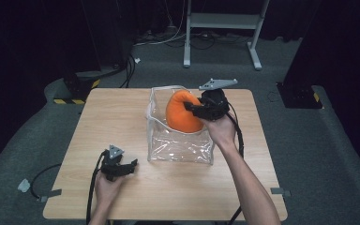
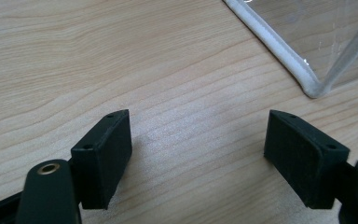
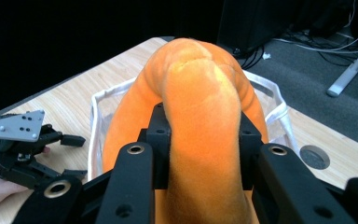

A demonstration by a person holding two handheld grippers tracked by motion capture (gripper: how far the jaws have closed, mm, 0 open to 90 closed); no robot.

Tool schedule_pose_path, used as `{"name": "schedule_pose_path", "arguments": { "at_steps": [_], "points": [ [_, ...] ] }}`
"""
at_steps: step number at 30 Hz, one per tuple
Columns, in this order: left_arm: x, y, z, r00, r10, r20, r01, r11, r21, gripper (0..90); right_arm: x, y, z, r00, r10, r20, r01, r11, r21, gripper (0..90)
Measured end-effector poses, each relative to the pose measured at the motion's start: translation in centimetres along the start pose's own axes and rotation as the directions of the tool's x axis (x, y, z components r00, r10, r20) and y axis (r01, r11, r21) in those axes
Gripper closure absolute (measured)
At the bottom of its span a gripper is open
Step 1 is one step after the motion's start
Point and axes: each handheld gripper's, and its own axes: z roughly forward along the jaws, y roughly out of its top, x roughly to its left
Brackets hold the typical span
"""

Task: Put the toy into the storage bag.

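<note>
Wooden table (image 1: 122, 117) bearing a clear bag (image 1: 180, 147) at centre; orange plush (image 1: 183, 112) over its mouth, pinched in the clamped right gripper (image 1: 191, 108) at 2 o'clock; left gripper (image 1: 130, 165), jaws apart and empty, at 8 o'clock.

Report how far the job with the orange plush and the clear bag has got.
Done: the right gripper is clamped on the orange plush cushion. In hand: the cushion sits in the mouth of the clear plastic bag with white trim, its top above the rim. Left: probably push it down and let go. The left gripper rests open on the wooden table.
</note>
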Motion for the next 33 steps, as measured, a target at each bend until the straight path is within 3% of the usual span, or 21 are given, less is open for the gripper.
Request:
{"name": "schedule_pose_path", "arguments": {
  "at_steps": [20, 33],
  "points": [
    [0.0, 0.0, 0.0, 1.0000, 0.001, -0.001, -0.001, 1.0000, 0.002, 23.2, 0.1, -2.5, 1.1, 0.9996, 0.021, -0.018, -0.020, 0.998, 0.052, 66.6],
    [0.0, 0.0, 0.0, 1.0000, 0.001, -0.001, -0.001, 1.0000, 0.002, 23.2, -0.1, -3.1, 1.3, 0.9994, 0.031, -0.017, -0.030, 0.997, 0.066, 65.6]
  ]
}}
